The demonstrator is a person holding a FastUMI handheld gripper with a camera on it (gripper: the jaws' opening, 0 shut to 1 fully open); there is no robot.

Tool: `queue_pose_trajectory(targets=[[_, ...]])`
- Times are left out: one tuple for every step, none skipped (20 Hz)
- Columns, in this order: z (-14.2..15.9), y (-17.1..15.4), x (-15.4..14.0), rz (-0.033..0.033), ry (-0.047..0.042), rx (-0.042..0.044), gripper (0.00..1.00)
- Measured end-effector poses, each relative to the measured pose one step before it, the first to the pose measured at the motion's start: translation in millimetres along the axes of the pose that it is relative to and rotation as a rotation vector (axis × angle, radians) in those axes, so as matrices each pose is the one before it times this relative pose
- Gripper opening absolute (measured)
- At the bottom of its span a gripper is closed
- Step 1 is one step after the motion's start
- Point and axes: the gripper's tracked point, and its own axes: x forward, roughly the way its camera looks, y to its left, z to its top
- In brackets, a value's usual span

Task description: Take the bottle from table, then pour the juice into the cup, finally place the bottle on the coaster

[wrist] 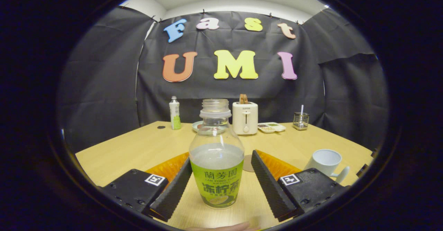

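A clear, uncapped bottle (216, 161) with a green label stands upright on the wooden table (138, 151), about half full of pale juice. My gripper (221, 158) is open with the bottle between its two fingers. The left finger is close to the bottle's side, and a gap shows between the bottle and the right finger. A round tan coaster (247, 164) lies just behind the bottle, partly hidden by it and the right finger. A white cup (325, 161) with a handle stands on the table beyond the right finger, to the right.
Along the table's far edge stand a small white-and-green bottle (174, 113), a plate (198, 125), a white toaster (245, 118), a divided snack tray (272, 127) and a metal holder (300, 121). Part of a hand (225, 228) shows below the bottle.
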Motion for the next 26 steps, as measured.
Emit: queue_pose_trajectory(targets=[[3.18, -0.66, 1.18, -0.00615, -0.00934, -0.00902, 1.0], [1.8, -0.22, 1.35, -0.00517, -0.01036, -0.01276, 1.0], [0.01, 1.3, 1.18, -0.0012, 0.00113, -0.02195, 0.96], [-4.4, 1.73, 2.21, -0.00463, 0.01219, -0.02567, 0.92], [1.06, -0.07, -0.81, 0.00475, -0.01472, -0.01801, 0.88], [0.8, -0.97, 0.06, -0.00228, 0.00284, -0.0043, 0.84], [-0.37, 1.49, -0.68, 0.00985, 0.01274, 0.00503, 0.82], [0.17, 4.43, -2.23, 0.01753, 0.00675, 0.00757, 0.82], [1.0, 2.92, -0.51, 0.0153, 0.00921, 0.00383, 0.82], [-0.31, 1.96, -1.41, 0.01125, 0.00924, 0.00282, 0.82], [1.46, 2.72, -1.79, 0.01342, 0.01088, 0.0012, 0.82], [1.46, 4.74, -2.01, 0.01263, 0.00689, -0.0048, 0.81], [3.65, 3.42, -3.37, 0.00845, 0.00089, -0.01095, 0.82], [2.96, 2.03, -2.46, 0.00602, -0.00119, -0.01131, 0.81], [2.34, 1.05, -2.81, 0.00458, 0.00154, -0.00613, 0.81], [-0.12, 0.62, -2.25, 0.00562, 0.00318, 0.00481, 0.81], [1.14, 0.3, -2.13, 0.00986, -0.00005, 0.01409, 0.82], [1.91, -0.31, -3.0, 0.00805, -0.00391, 0.02041, 0.82], [1.39, -2.63, -2.53, 0.00477, -0.00454, 0.02462, 0.82], [-0.06, -4.33, -2.8, 0.00498, -0.0026, 0.03377, 0.81], [0.81, -2.68, -1.05, 0.01396, -0.00037, 0.04291, 0.81], [1.94, -2.1, -0.9, 0.01605, -0.00335, 0.05197, 0.8], [3.86, -3.08, -1.88, 0.0118, -0.00796, 0.05467, 0.8], [3.93, -1.96, -1.49, 0.01271, -0.00353, 0.05259, 0.8], [4.1, -1.7, -0.89, 0.00416, -0.00495, 0.0529, 0.79], [2.35, -3.74, -2.23, -0.008, -0.0012, 0.04367, 0.79]])
